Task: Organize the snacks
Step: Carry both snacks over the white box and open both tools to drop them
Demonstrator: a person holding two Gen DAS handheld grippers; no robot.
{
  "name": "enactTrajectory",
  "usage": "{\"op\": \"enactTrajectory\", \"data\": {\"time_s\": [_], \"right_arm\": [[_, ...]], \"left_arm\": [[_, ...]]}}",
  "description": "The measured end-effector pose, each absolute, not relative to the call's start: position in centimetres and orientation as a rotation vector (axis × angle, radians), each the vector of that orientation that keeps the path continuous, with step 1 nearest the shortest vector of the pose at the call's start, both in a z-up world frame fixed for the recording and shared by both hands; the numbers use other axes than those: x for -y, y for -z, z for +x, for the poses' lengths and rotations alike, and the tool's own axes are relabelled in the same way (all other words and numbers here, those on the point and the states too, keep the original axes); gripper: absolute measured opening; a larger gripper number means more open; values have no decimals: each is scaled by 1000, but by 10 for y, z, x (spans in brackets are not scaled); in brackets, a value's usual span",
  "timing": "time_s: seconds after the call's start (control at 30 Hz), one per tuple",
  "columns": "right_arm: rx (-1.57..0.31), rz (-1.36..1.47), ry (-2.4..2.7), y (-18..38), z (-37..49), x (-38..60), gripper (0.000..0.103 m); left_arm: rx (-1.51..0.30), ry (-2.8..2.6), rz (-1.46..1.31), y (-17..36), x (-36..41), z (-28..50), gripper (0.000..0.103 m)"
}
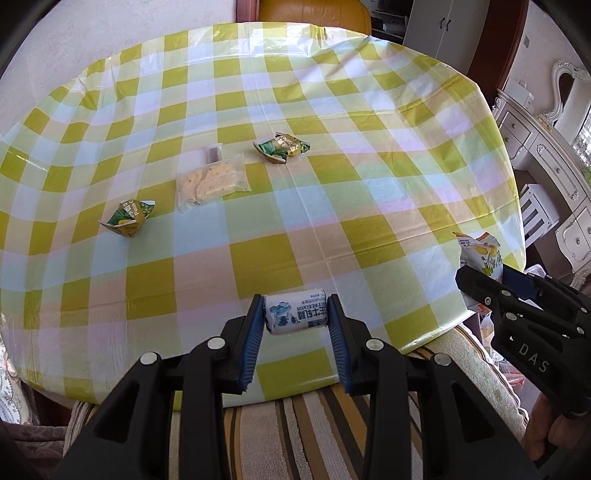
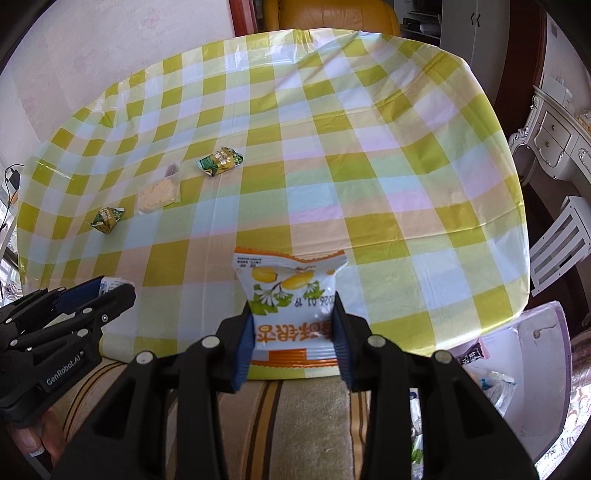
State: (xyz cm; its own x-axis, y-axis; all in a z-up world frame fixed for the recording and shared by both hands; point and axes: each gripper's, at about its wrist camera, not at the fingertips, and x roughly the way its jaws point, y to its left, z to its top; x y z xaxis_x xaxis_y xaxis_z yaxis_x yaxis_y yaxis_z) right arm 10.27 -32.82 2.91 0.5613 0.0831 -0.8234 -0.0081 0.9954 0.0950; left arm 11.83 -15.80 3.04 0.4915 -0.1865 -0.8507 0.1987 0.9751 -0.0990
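Note:
My left gripper (image 1: 295,314) is shut on a small white-and-blue milk candy roll (image 1: 293,312), held above the table's near edge. My right gripper (image 2: 293,321) is shut on a white snack packet with yellow fruit print (image 2: 291,295); from the left wrist view that packet (image 1: 480,258) and the right gripper (image 1: 480,288) appear at the right. The left gripper (image 2: 110,295) shows at the lower left of the right wrist view. On the checked tablecloth (image 1: 369,147) lie two green pea packets (image 1: 282,147) (image 1: 129,218), a clear cracker bag (image 1: 210,181) and a small brown sweet (image 1: 213,152).
A striped cushion (image 1: 295,424) lies below the table's near edge. A plastic bag with more snacks (image 2: 517,369) sits at the right, beside the table. White cabinets (image 1: 546,155) stand to the right, an orange chair (image 1: 314,14) behind the table.

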Motion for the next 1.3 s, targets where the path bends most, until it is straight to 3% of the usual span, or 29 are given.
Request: {"op": "enactTrajectory", "data": {"time_s": [0.7,1.2,1.27,1.3], "right_arm": [[-1026,180,242,-2,43,485,38],[-1038,237,367,6,14,543,39],[-1043,243,372,7,14,545,43],[-1045,243,374,7,13,546,52]], "left_arm": [[-1113,659,177,-23,329,76,34],[-1172,821,241,-11,387,59,35],[-1184,836,243,-10,390,57,37],[-1188,838,242,-9,390,57,45]]}}
